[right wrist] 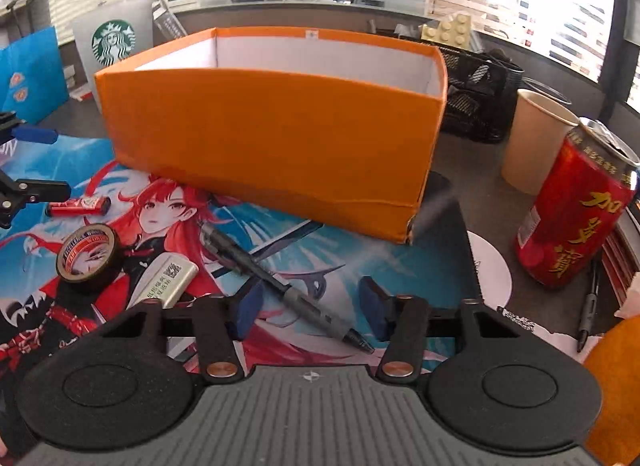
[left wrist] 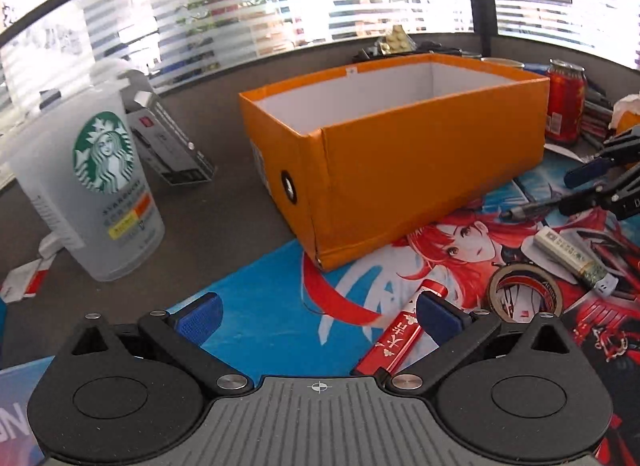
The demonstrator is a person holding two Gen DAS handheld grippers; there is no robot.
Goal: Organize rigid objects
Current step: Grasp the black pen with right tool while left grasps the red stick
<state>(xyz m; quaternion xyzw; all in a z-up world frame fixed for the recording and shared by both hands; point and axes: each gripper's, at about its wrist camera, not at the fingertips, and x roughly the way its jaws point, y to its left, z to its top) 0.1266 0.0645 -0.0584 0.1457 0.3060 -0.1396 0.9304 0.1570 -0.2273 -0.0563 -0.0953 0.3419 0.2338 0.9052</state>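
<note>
Each claw, left (left wrist: 318,318) and right (right wrist: 308,308), has a grey ribbed housing marked with a white crosshair, two black round-capped side lobes (each with a triangular cutout), black link arms on silver or copper-toned rivets, and blue ridged pads (left wrist: 200,316).

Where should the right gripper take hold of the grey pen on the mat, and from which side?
Grip the grey pen at mid-barrel, coming down from above. It lies flat and diagonal on the mat, already between the open fingers of the right gripper. Turning the wrist to set the pads square across the thin barrel would probably help.
</note>
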